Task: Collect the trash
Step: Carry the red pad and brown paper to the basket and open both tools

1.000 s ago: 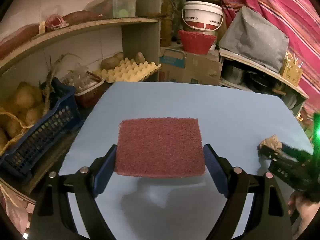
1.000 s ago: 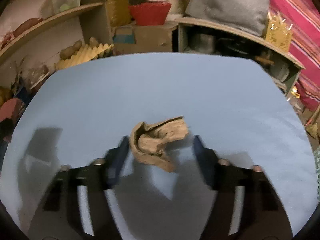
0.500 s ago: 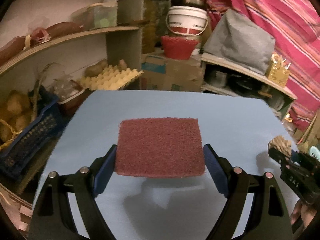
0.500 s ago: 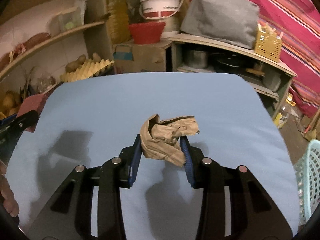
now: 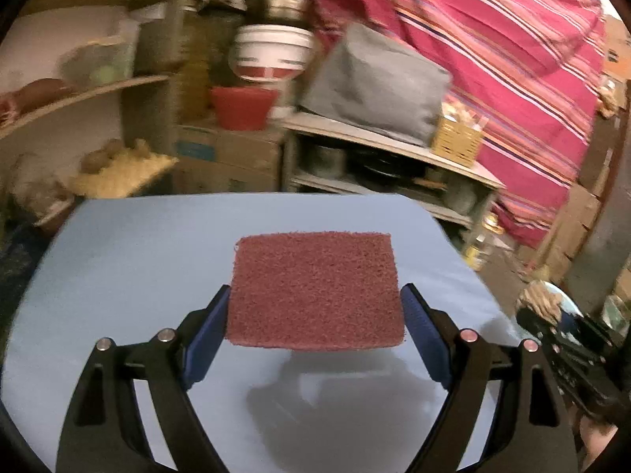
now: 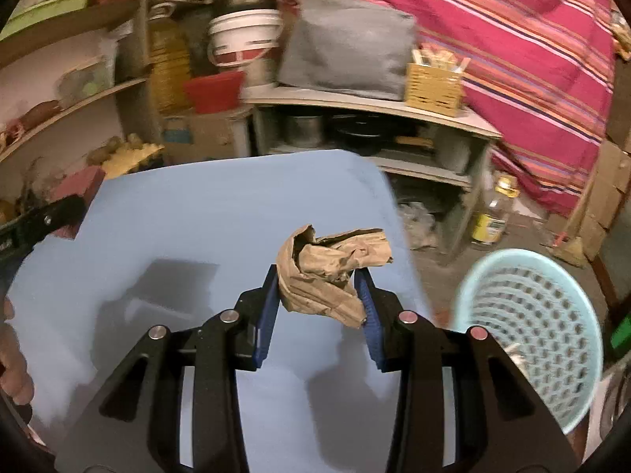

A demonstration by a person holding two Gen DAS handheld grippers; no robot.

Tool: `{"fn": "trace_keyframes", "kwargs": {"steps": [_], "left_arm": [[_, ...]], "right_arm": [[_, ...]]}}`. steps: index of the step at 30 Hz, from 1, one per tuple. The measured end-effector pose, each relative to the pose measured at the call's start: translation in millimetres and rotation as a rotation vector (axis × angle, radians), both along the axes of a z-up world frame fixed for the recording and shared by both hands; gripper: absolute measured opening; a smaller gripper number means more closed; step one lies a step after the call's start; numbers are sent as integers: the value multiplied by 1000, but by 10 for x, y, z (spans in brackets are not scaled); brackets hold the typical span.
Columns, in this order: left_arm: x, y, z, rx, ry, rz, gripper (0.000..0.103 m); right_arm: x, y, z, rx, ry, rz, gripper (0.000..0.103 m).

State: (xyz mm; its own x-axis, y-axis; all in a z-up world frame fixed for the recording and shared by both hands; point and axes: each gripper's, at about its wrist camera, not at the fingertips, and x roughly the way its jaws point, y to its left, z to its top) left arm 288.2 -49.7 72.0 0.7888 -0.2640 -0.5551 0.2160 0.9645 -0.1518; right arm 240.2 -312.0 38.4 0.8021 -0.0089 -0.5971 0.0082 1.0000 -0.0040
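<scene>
My left gripper (image 5: 315, 311) is shut on a flat reddish-brown scouring pad (image 5: 315, 289) and holds it above the blue table (image 5: 130, 260). My right gripper (image 6: 318, 287) is shut on a crumpled brown paper wad (image 6: 327, 276), held above the table's right edge (image 6: 398, 236). A light-blue perforated basket (image 6: 532, 327) stands on the floor to the right of the table, below the wad's level. The right gripper with the wad (image 5: 540, 301) shows at the right in the left wrist view. The left gripper with the pad (image 6: 75, 193) shows at the far left in the right wrist view.
Shelves behind the table hold a white bucket (image 5: 272, 55), a red bowl (image 5: 242, 106), a grey covered box (image 5: 374, 86) and a yellow wicker basket (image 5: 457, 140). An egg tray with potatoes (image 5: 122, 167) sits at back left. A bottle (image 6: 493, 213) stands on the floor.
Both grippers swung to the right with their loads. The right gripper closed on the paper wad and lifted it toward the table's right edge; the blue basket came into view.
</scene>
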Motion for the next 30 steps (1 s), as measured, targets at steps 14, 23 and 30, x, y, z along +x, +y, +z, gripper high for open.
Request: {"fn": "trace_keyframes", "kwargs": {"steps": [14,23,30], "left_arm": [[-275,-1744,115,40,-45,-210,83],[-334,-2741,59,21,-14,-331,83],[-381,-3351,-170,100,3,-395,83]], "right_arm": [[-519,-1560,100,32,-45,-227,39],[-822,-2337,8,106,-45,-344,39],[-978,-2629,-50,137,-44,-393,39]]}}
